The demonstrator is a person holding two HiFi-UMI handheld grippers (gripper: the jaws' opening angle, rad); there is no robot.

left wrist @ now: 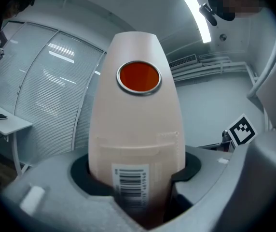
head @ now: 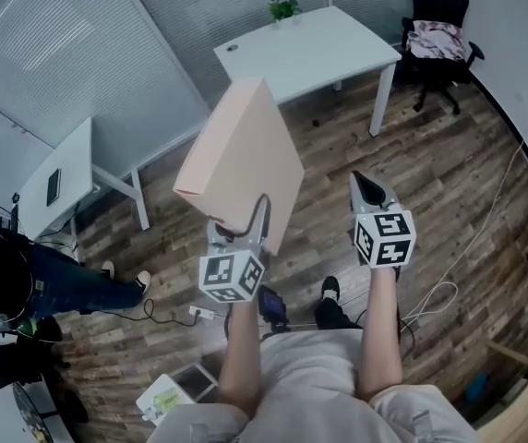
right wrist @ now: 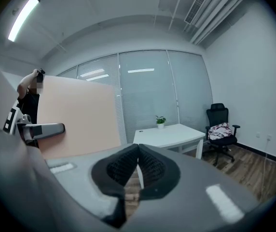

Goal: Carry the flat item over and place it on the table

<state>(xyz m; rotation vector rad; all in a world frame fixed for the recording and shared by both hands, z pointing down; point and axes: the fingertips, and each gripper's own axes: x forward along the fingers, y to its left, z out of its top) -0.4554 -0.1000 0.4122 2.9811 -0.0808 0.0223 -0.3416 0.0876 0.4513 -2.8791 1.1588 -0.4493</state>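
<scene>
The left gripper [head: 241, 221] is clamped on the bottom edge of a flat pink package [head: 246, 150], which stands upright above it in the middle of the head view, well short of the white table [head: 338, 44] at the upper centre. The right gripper [right wrist: 137, 153] has its jaws pressed together on nothing and hangs just right of the package, apart from it.

The main risk appears to be the hold. The package is tall and gripped only at its lowest edge by one gripper, so a quick swing or tilt could make it pivot or slide out. Cables [head: 486, 220] trail over the wooden floor at the right and could catch a foot on the way. At the table, the small plant [head: 282, 7] near the far edge could be knocked if the package is laid down too far back, and a corner-first landing might let it skid off.

How deep the jaws bite is hard to judge, because the package's bottom edge sinks out of sight between them. The barcode label [left wrist: 130, 185] is too blurred to read, and I cannot tell what the orange metal-rimmed disc [left wrist: 138, 77] on the package is.
</scene>
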